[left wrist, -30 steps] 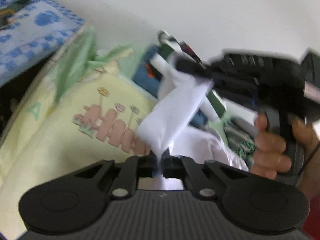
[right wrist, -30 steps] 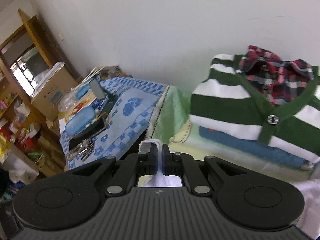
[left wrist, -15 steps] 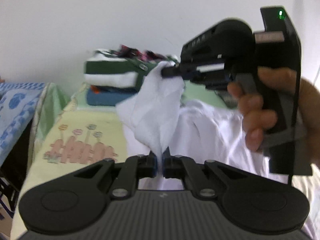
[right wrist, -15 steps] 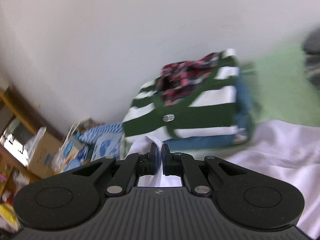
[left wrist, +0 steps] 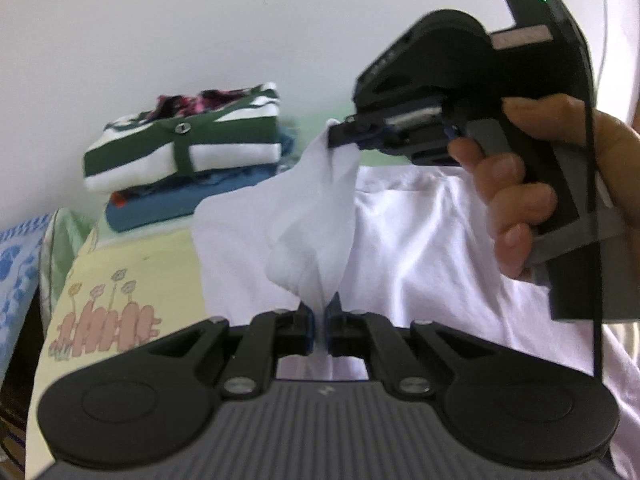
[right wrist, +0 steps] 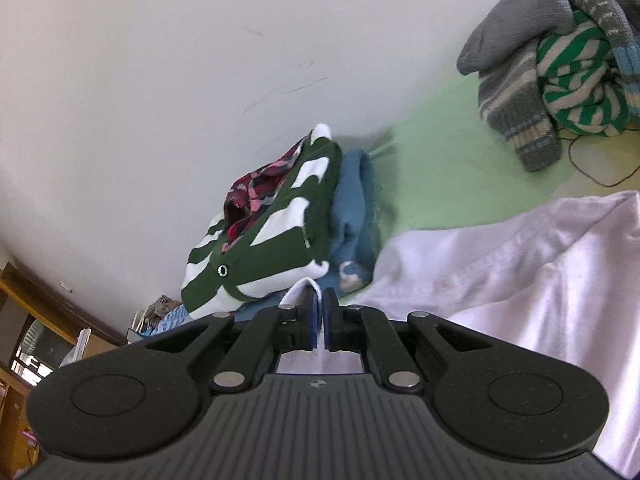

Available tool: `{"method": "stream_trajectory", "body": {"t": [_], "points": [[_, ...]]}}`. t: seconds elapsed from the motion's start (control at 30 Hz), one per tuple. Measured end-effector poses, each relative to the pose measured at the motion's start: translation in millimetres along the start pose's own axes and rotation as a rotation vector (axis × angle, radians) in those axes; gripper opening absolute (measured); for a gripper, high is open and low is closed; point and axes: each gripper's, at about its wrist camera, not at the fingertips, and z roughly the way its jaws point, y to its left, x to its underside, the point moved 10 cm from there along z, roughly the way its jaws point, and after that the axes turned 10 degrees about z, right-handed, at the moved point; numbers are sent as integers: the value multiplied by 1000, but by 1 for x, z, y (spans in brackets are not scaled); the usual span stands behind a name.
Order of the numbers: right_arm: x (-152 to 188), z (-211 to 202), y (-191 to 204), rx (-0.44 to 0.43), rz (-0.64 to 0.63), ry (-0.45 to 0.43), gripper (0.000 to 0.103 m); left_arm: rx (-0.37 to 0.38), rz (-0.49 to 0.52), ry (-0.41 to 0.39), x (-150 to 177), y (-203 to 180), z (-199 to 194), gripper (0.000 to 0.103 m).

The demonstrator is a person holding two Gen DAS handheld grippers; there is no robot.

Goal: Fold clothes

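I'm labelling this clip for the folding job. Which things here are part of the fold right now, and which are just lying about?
In the job:
- white shirt
- left gripper, shut on it
- right gripper, shut on it

Lying about:
- folded stack by the wall
- unfolded heap of knitwear
- yellow bedsheet

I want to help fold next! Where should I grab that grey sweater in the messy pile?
Probably the grey sweater's loose sleeve, at its striped cuff. It hangs out of the pile toward the green sheet, so come from that open side. The body is tangled with a green striped top.
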Motion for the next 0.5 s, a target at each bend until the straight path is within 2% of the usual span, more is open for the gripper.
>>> {"method": "stream_trajectory", "body": {"t": [0.4,0.5], "points": [[-17,-28,-45,-34,98,-39,3,12,130,-4,-9,-45,5,2],[-21,-38,-53,-66,120,-61,2,11,168,-3,-9,-55,7,11]]}}
